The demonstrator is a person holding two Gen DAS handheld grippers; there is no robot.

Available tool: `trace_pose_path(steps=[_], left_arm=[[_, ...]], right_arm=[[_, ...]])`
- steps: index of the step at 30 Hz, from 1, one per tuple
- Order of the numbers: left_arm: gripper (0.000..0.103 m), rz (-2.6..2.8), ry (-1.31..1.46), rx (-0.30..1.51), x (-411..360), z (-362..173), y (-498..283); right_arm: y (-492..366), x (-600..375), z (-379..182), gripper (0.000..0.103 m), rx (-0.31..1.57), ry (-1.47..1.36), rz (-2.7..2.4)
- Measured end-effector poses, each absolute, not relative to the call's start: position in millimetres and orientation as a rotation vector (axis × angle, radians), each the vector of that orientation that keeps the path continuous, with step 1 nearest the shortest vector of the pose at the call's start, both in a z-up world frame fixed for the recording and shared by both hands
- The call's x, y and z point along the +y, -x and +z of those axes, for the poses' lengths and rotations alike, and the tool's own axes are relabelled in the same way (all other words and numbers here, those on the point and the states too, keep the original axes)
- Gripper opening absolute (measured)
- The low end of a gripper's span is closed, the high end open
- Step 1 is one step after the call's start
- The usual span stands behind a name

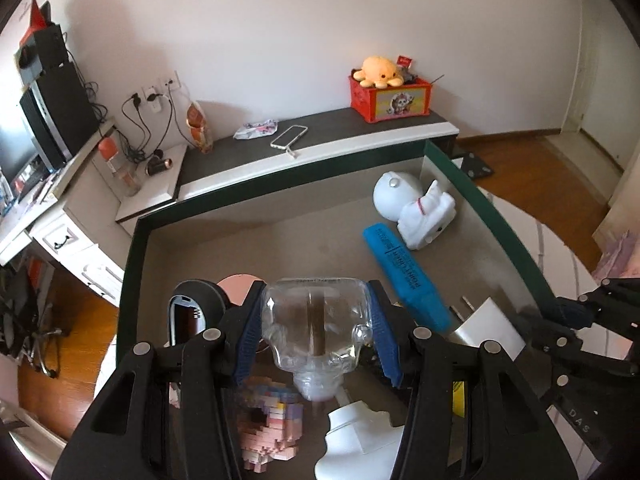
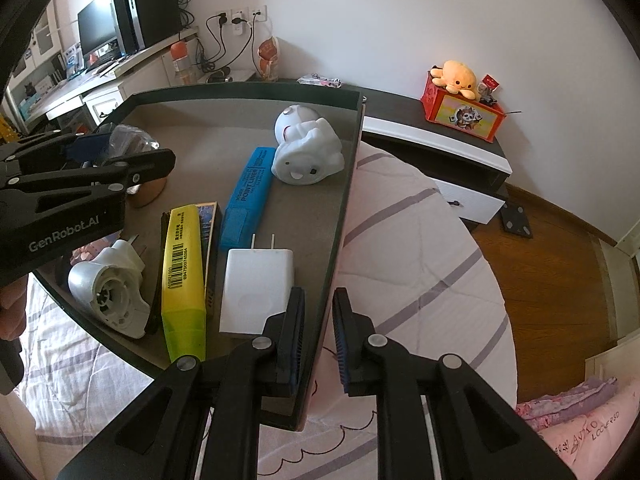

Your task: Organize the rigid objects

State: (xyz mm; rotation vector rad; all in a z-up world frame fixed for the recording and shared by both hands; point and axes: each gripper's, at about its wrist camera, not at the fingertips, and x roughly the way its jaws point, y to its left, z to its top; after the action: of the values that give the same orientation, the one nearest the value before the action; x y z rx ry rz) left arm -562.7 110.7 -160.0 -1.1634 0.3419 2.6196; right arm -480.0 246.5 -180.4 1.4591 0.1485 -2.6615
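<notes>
My left gripper (image 1: 316, 300) is shut on a clear plastic bottle (image 1: 316, 324), its blue pads pressing both sides, and holds it above the grey floor of a dark-green-rimmed box (image 1: 280, 188). Inside the box lie a white astronaut figure (image 2: 308, 148), a blue highlighter (image 2: 248, 196), a yellow highlighter (image 2: 184, 276), a white charger plug (image 2: 256, 288), a white-and-silver plastic part (image 2: 108, 288) and a pink block toy (image 1: 268, 428). My right gripper (image 2: 318, 312) is shut on the box's right wall (image 2: 344, 208), one finger inside, one outside.
The box rests on a pink striped bedspread (image 2: 420, 240). Behind it a dark shelf carries a phone (image 1: 289, 136) and a red box with an orange plush octopus (image 1: 390, 96). A desk with a computer (image 1: 56, 116) stands at the left; wooden floor lies to the right.
</notes>
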Motion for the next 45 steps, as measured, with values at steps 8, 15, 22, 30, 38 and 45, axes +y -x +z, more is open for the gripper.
trace_pose_path(steps=[8,15,22,30,38,45], left_arm=[[0.077,2.662,1.087,0.322,108,-154,557],[0.1,2.687,1.045,0.337,103,-144,546],[0.103,2.698,1.053,0.28,86,-135,530],[0.103,2.728,1.038,0.234,65,-126,514],[0.103,2.737,1.054,0.187,44,-123,494],[0.103,2.755,1.023,0.085,32,-116,476]], right_arm=[[480,246,-181,0.016,0.141,-1.461,-2.661],[478,244,-180,0.016,0.138,-1.467,-2.663],[468,238,-163,0.027,0.171,-1.418,-2.719],[446,209,-114,0.088,0.212,-1.173,-2.8],[434,200,-89,0.103,0.217,-0.998,-2.909],[417,184,-84,0.103,0.256,-0.966,-2.912]])
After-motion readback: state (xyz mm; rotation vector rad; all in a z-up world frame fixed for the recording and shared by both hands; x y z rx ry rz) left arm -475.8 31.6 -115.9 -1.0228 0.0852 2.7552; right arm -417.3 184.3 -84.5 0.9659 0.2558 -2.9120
